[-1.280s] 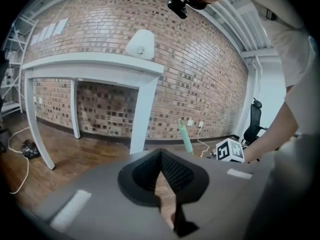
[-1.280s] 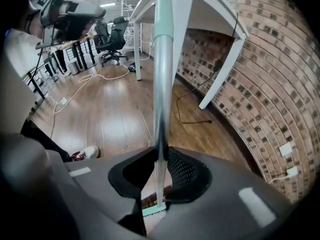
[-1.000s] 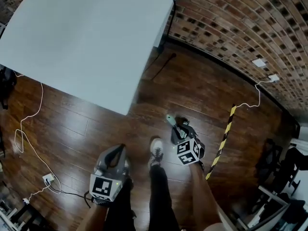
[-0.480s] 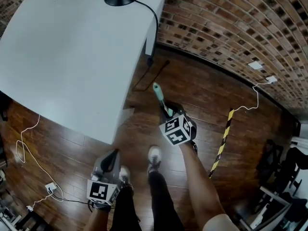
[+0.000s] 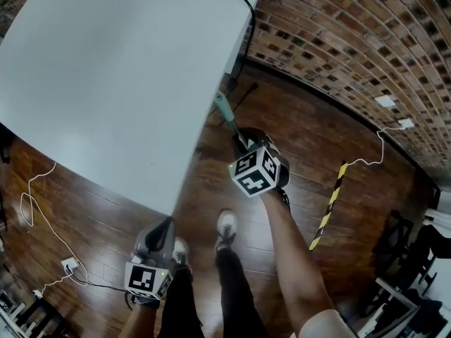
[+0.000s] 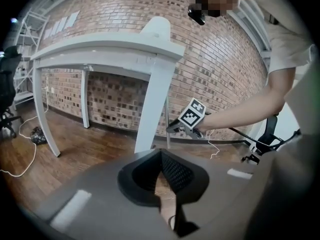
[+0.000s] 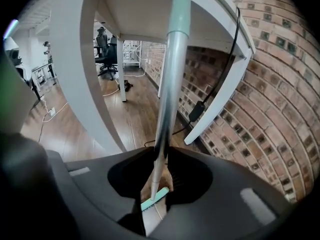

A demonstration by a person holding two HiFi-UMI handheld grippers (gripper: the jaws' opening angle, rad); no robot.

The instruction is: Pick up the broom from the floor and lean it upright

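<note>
Your left hand-held gripper (image 5: pixel 166 225) hangs low at the lower left, jaws together with nothing between them, so it plays no part here. Further right the white desk (image 5: pixel 106 83) fills the upper left. The broom (image 5: pixel 224 111) stands close to upright just off its right-hand edge, between the desk and the brick wall (image 5: pixel 338 41). Its pale green upper handle is beside the desk's edge, the silver shaft runs below, and the teal head (image 7: pixel 154 199) is down on the wooden floor (image 5: pixel 310 132). Whether the handle actually rests on that edge, you can't settle from these views. Your right hand-held gripper (image 5: pixel 242 141) has the shaft between its jaws, below the green sleeve. Those jaws have just been easing apart, yet the shaft fills the gap and both pads look to touch it. Expect the broom to be light and stiff, with what weight it has down in the head, so it should pivot easily about the floor. The shaft looks smooth and is likely slippery in the pads and against the desk's edge, so too shallow a lean could let it slide sideways. Your present hold on the mid-shaft seems sensible, and the green sleeve probably offers more friction if you need it.
</note>
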